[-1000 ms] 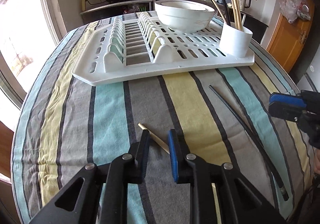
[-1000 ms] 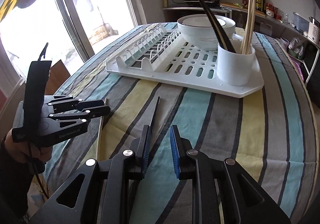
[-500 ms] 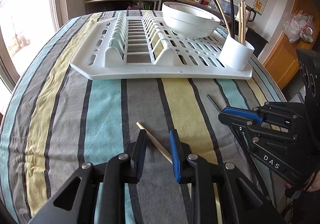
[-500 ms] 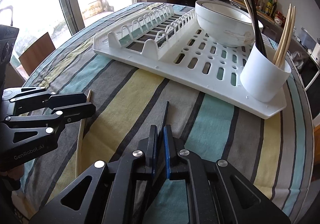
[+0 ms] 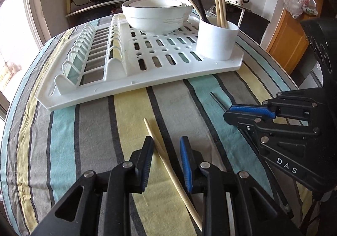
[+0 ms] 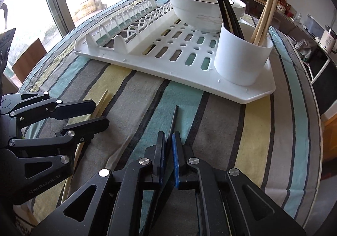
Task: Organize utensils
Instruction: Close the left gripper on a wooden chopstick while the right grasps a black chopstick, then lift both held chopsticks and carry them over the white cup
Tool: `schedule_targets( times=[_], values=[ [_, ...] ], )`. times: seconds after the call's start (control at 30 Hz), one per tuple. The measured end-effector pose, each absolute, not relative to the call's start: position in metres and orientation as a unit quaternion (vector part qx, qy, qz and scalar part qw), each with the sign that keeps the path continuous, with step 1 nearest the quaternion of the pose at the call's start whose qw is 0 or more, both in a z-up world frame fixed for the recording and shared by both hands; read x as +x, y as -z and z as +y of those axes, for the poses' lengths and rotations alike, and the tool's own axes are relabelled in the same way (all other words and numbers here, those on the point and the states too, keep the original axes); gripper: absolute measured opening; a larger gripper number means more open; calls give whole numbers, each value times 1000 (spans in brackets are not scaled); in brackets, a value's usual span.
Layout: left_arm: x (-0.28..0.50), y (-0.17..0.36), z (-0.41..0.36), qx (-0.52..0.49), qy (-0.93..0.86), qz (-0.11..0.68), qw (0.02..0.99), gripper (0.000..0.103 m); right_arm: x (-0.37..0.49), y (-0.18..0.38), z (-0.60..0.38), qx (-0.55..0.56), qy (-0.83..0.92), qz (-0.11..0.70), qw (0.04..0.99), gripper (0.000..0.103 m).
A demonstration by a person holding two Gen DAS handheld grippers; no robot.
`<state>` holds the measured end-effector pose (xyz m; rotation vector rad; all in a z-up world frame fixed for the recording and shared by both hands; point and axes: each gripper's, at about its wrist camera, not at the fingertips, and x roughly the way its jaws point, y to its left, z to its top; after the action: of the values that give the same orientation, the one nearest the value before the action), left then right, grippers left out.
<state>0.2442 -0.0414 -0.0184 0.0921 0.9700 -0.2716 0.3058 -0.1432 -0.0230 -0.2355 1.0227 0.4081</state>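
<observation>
Black chopstick (image 6: 173,122), right gripper (image 6: 168,141) clamped

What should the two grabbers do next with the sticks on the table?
Probably the left gripper should close. The wooden chopstick lies on the striped cloth between its open jaws, close to one pad but not pinched. The right gripper is already shut on the black chopstick, so it looks ready to lift toward the white cup, where other chopsticks stand.
</observation>
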Motion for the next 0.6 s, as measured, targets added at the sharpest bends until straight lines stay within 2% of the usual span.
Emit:
schedule_targets(
  times=[0.13,0.2,0.3,0.6],
  values=[
    [240,19,-44,56,125,456,880,25,306,23,-141,-115,-193,482,847,6],
    [239,20,-44,61,123,454,880,11,305,24,-142,-112,-195,479,848,6],
    [241,19,-45,63,128,457,878,6,305,24,-144,-101,-192,477,852,5],
    [241,8,-37,35,145,456,878,6,297,2,-158,-79,-195,447,869,5]
  ],
)
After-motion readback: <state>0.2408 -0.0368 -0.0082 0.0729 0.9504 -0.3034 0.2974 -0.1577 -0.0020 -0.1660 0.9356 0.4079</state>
